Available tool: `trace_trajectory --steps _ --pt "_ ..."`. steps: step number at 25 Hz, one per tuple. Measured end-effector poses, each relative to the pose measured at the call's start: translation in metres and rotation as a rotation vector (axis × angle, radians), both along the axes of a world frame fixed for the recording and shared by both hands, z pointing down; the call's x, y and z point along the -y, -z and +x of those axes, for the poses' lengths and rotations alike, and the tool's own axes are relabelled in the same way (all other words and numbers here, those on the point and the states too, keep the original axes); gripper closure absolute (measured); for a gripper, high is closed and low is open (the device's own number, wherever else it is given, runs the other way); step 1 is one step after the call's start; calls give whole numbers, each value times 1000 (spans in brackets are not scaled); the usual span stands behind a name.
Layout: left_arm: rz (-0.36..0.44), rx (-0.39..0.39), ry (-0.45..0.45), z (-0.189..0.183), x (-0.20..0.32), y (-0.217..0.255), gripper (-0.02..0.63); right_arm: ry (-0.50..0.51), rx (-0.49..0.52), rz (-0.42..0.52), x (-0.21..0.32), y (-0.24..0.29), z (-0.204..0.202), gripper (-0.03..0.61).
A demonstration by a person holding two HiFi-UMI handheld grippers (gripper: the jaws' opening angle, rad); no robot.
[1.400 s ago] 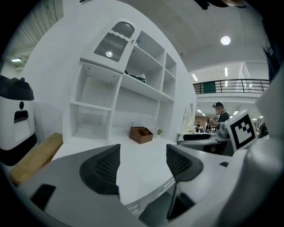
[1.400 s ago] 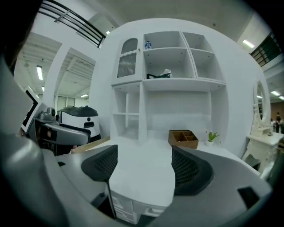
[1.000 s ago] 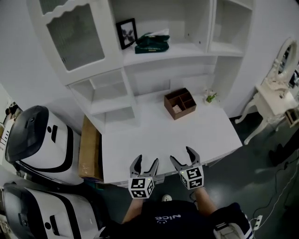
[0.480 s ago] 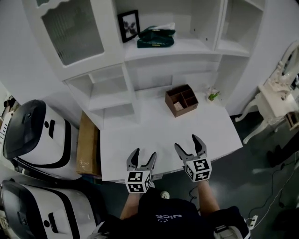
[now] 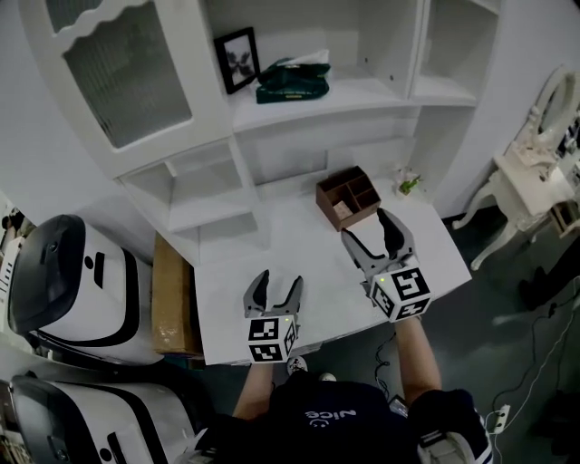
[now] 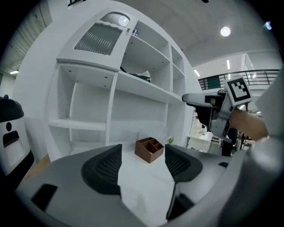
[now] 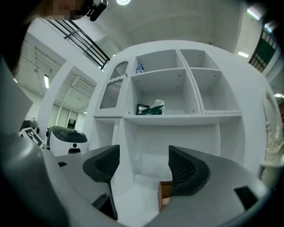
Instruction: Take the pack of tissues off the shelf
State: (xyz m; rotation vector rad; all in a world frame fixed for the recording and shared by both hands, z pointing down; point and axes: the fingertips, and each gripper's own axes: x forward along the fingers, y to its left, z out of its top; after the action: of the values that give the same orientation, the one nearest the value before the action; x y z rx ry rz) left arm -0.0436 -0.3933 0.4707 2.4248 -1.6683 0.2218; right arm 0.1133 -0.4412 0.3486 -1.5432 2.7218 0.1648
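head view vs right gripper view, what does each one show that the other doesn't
Only the head view: the cardboard box beside the desk, and the small plant at the desk's back corner.

Only the right gripper view: a small bottle high in the shelf unit, and a ceiling light.

Both: the pack of tissues in that unit, the brown organizer on the desk, and the right gripper, open and empty.
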Motion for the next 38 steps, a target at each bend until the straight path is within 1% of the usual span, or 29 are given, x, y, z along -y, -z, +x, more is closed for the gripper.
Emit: trace_trajectory --steps 3,5,9,13,15,19,21,24,28,34,36,38 --pt "-1 -16 -2 1 8 10 313 11 -38 86 16 44 -3 241" --pt "-1 -19 -1 0 12 15 314 18 -39 128 27 73 -2 241" --pt "7 -21 -4 -6 22 25 314 64 -10 180 46 124 -9 249" --pt "-10 -14 5 -13 32 23 316 70 -68 229 64 162 -21 256" --pt "-14 -12 11 -17 36 23 318 66 -69 241 74 179 -24 261" --pt "-3 4 11 -23 46 29 318 64 -47 209 104 204 -27 261" --pt "-5 12 11 -23 52 30 319 56 -39 178 124 213 -26 261" --pt "-9 -4 3 -22 59 32 319 55 -38 118 154 218 -28 261" --pt "-14 -16 -14 -19 67 34 319 55 -95 50 192 215 -33 267" --pt "-55 -24 -22 -19 75 22 321 33 -195 -27 238 205 -43 267" --pt "-60 -25 -17 -23 79 21 321 38 -206 -58 251 202 -46 266" --pt "-61 -28 -8 -29 82 21 321 69 -209 -105 258 196 -50 276"
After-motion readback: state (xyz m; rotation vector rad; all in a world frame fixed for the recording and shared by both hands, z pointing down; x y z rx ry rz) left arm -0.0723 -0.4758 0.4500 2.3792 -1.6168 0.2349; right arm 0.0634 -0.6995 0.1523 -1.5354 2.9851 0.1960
